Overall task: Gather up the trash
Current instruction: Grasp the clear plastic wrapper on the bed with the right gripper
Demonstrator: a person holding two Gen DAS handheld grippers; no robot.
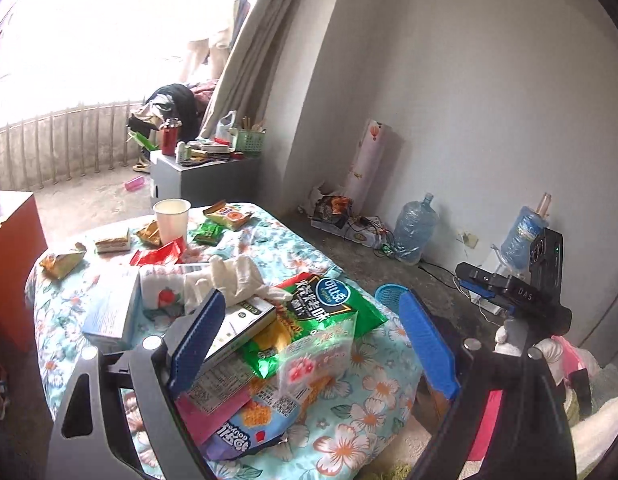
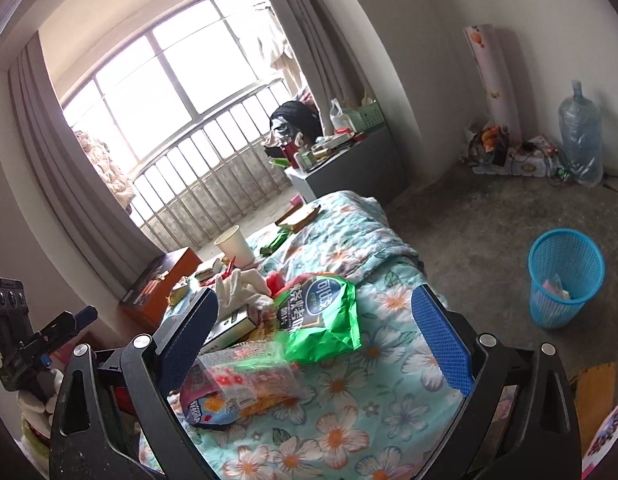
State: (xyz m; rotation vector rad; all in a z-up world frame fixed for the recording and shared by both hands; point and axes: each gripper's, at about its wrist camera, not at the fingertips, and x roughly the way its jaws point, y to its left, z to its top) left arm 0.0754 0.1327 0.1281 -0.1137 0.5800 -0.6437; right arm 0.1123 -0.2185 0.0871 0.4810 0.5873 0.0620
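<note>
Both tongs [image 1: 309,340] [image 2: 329,340] gape wide above snack wrappers [image 1: 309,320], gripping nothing.

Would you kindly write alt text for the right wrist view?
The open right tool hovers over snack wrappers, chiefly a green snack bag, piled on a floral-quilted table. A blue mesh wastebasket stands on the floor to the right.

A green snack bag [image 2: 323,316] lies flat on the floral bed cover [image 2: 373,392]. Overlapping its near edge lie a clear wrapper [image 2: 245,376] and a purple packet [image 2: 207,410]. Behind it stands a white paper cup [image 2: 236,245]. A blue mesh bin [image 2: 565,276] stands on the floor, well right of it.
</note>
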